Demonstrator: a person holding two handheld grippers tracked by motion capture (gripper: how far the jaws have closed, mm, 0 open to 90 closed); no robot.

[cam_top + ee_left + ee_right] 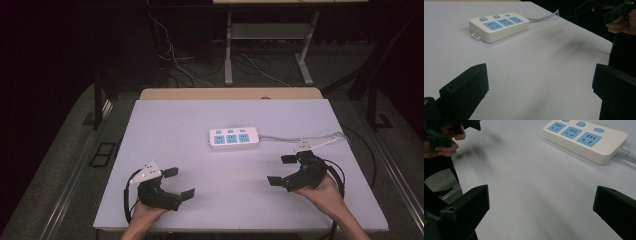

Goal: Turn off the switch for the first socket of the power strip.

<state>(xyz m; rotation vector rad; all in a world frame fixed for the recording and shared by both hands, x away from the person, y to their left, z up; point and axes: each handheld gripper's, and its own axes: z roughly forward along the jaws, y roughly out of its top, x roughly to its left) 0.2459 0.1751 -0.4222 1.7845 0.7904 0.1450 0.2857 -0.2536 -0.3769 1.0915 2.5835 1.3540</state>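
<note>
White tabletop (pixel 165 150) is shared by a power strip (pixel 234 138) and two wide-open, empty grippers, left (pixel 178 183) and right (pixel 281 170). The strip could be shoved away if approached from one side only.

Left gripper (pixel 540 87) jaws wide apart, power strip (pixel 499 26) w/ 3 sockets ahead, maybe 3 buttons

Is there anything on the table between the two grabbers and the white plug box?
No. Bare table lies between the power strip and both open grippers, left gripper and right gripper. The strip's cable runs off to the right, past the right gripper's far side, not across either path.
</note>
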